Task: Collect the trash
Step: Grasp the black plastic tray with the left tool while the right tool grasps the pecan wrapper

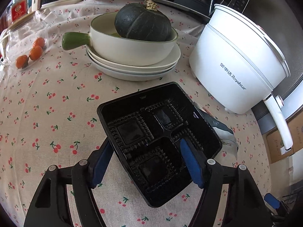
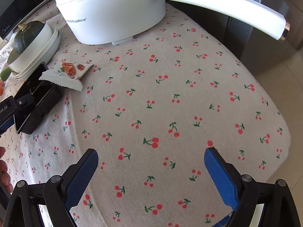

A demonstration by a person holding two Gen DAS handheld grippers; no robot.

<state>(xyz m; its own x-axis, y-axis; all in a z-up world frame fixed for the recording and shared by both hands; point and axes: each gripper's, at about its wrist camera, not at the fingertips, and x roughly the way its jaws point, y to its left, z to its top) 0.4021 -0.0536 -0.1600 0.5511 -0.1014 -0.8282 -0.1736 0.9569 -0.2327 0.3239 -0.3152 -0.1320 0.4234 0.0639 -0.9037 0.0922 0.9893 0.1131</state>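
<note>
The left gripper is straddling the black plastic tray, with one blue pad outside the tray's left wall and the other pad down inside it, near the right wall. The jaws are standing at a middling width; whether the pads are actually pressing on the plastic cannot be told from this view. The tray is lying at 6 o'clock from the stack of plates that is carrying the bowl with the green squash, and at 8 o'clock from the white electric pot.

To do this well, the person is probably best closing on one wall alone, gently, since thin plastic like this looks likely to buckle or slip.

The right gripper is hanging wide and empty over bare cherry-print tablecloth. A torn snack wrapper is resting against the tray's far edge at that gripper's 10 o'clock, so it looks like the next piece to collect.
</note>
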